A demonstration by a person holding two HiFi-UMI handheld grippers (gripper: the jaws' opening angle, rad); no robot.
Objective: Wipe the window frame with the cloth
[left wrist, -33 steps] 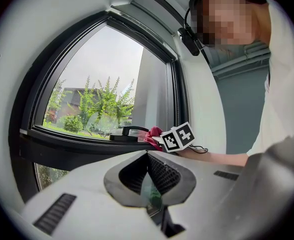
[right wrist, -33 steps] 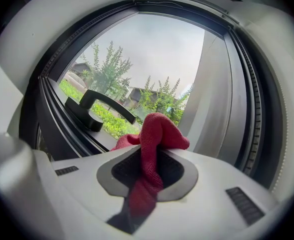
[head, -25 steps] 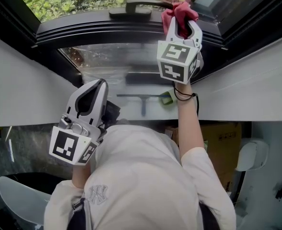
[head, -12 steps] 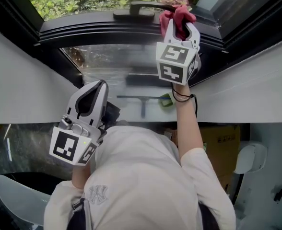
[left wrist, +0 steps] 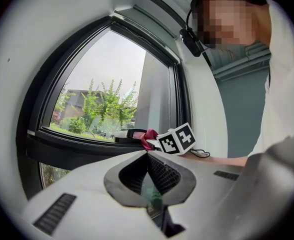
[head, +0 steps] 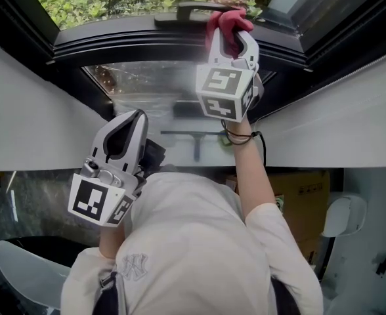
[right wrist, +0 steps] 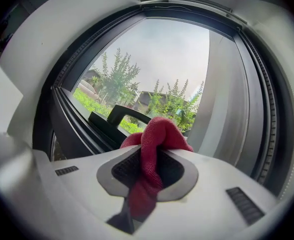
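Observation:
A red cloth is pinched in my right gripper, which is raised to the black window frame. The cloth bunches out past the jaws, close beside the black window handle; whether it touches the handle is unclear. My left gripper hangs low near the person's chest, shut with nothing between its jaws, away from the frame.
A squeegee and a green item lie on the sill below the window. White wall panels flank the opening. A cardboard box and a white chair sit on the floor below.
My right gripper with the red cloth has slid leftward along the frame toward the window handle. The left gripper has stayed put.

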